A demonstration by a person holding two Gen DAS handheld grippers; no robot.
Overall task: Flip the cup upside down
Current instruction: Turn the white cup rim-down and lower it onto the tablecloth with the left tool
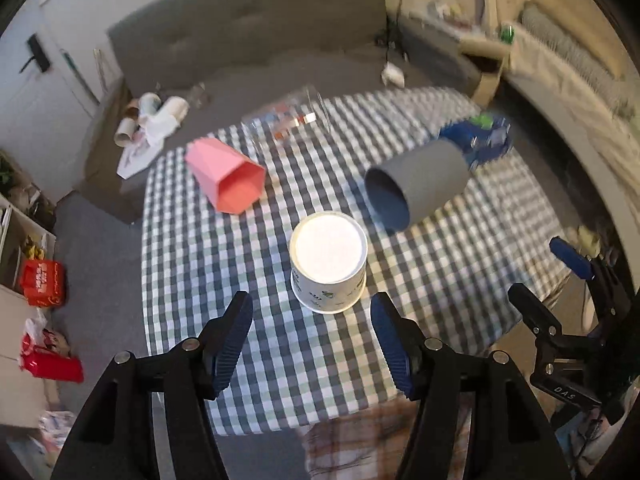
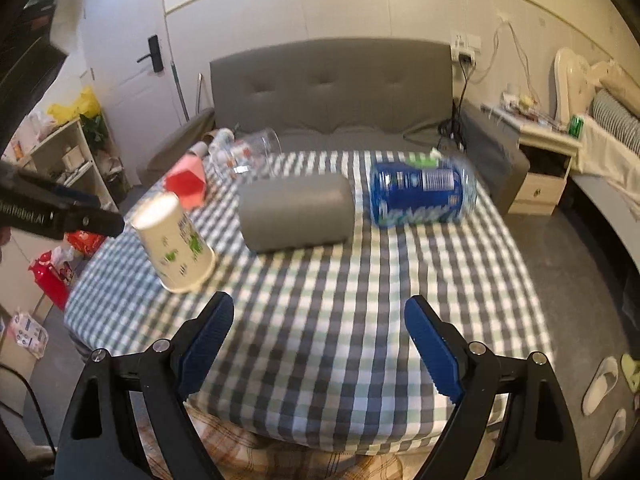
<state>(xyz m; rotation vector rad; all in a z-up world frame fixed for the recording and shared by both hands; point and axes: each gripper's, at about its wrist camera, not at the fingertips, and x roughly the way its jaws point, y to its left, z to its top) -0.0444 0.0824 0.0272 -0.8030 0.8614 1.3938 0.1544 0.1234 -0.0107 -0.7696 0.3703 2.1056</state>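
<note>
A white paper cup (image 1: 329, 259) stands upside down on the checked tablecloth (image 1: 280, 340), its flat base up; it also shows in the right wrist view (image 2: 173, 241). My left gripper (image 1: 312, 316) is open and empty, just in front of the cup, not touching it. My right gripper (image 2: 319, 320) is open and empty above the near part of the table; it shows at the right edge of the left wrist view (image 1: 560, 276). A grey cup (image 1: 418, 185) lies on its side, also in the right wrist view (image 2: 297, 212). A pink cup (image 1: 226, 179) lies on its side.
A clear glass (image 1: 286, 120) lies on its side at the table's far edge. A blue can (image 2: 422, 193) lies on its side beside the grey cup. A grey sofa (image 2: 332, 84) stands behind the table. Shelves (image 2: 60, 160) and red bags stand to the left.
</note>
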